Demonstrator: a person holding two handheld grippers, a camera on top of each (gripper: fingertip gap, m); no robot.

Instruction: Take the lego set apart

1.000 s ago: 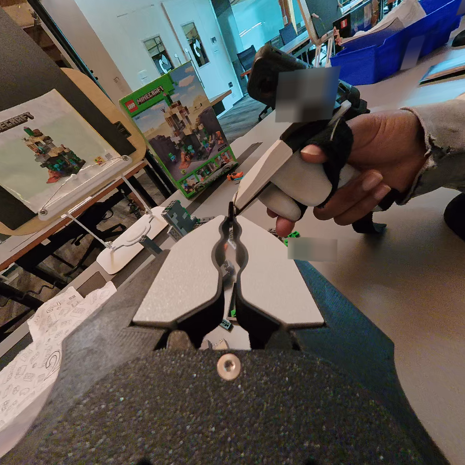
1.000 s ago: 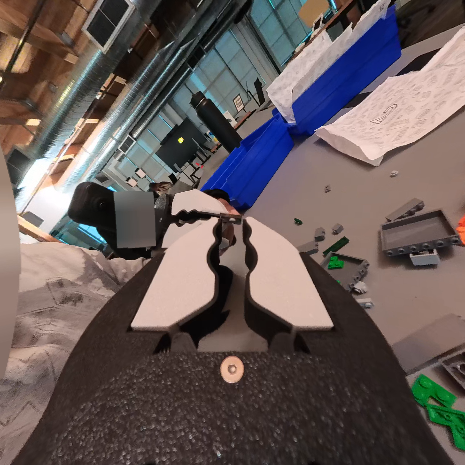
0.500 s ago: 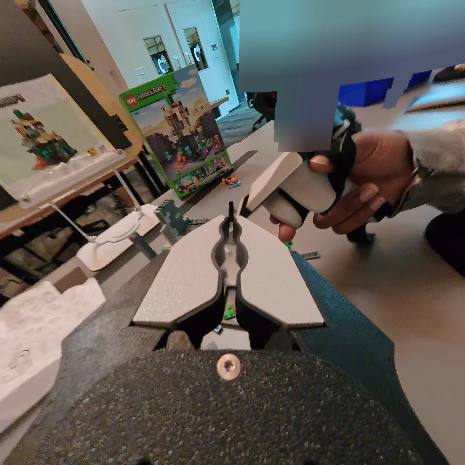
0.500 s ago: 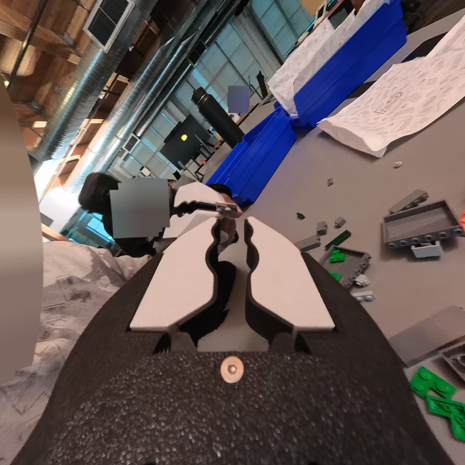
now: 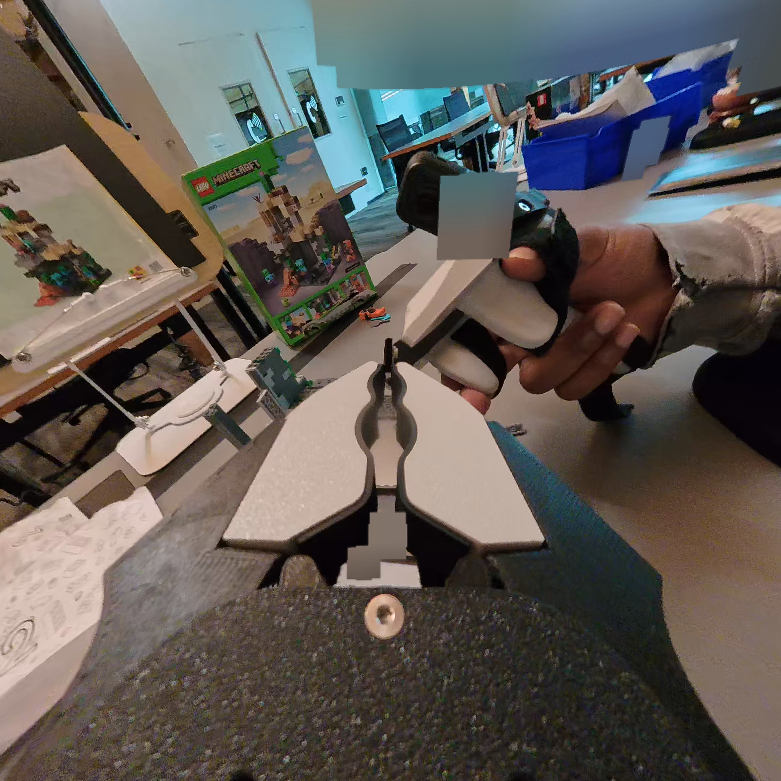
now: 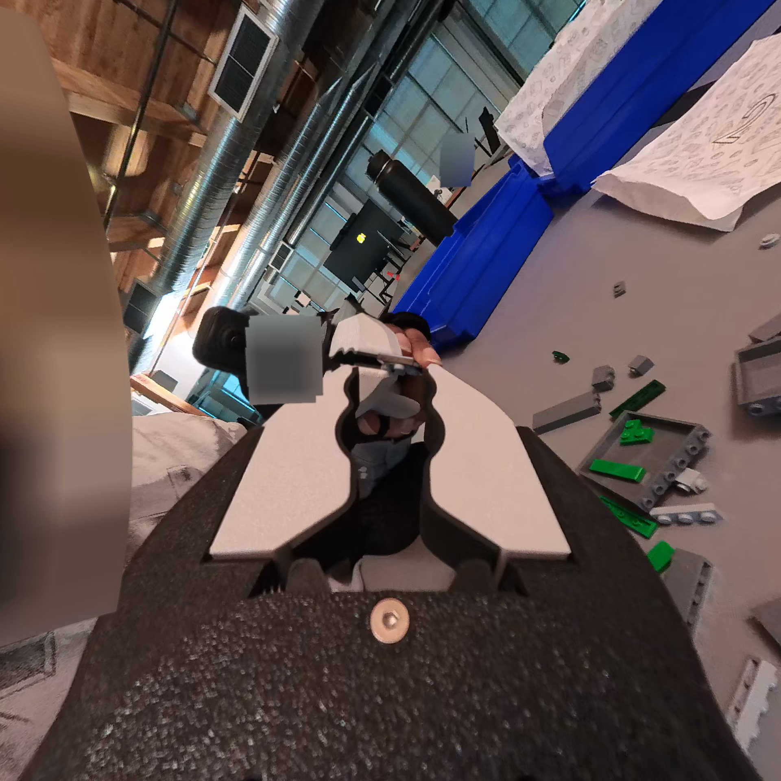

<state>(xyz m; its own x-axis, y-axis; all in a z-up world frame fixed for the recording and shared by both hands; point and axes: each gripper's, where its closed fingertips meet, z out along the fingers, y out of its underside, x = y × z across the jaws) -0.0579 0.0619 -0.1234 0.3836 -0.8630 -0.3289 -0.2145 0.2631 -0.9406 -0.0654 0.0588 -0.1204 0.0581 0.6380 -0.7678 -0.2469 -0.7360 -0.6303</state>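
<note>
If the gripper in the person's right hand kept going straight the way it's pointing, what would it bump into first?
Most likely the left gripper and the thin grey piece pinched in its fingers, which sit just past the right gripper's open fingers. Depth is hard to judge.

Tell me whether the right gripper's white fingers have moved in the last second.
Yes. The right gripper has opened: both white fingers now sit farther out from the silver screw on its black body, a wider gap between them.

Bare grey tabletop point(image 5: 634, 528) on the right; set box point(image 5: 287, 236), grey brick build point(image 5: 274, 380) and stand base point(image 5: 186, 422) crowding the left
</note>
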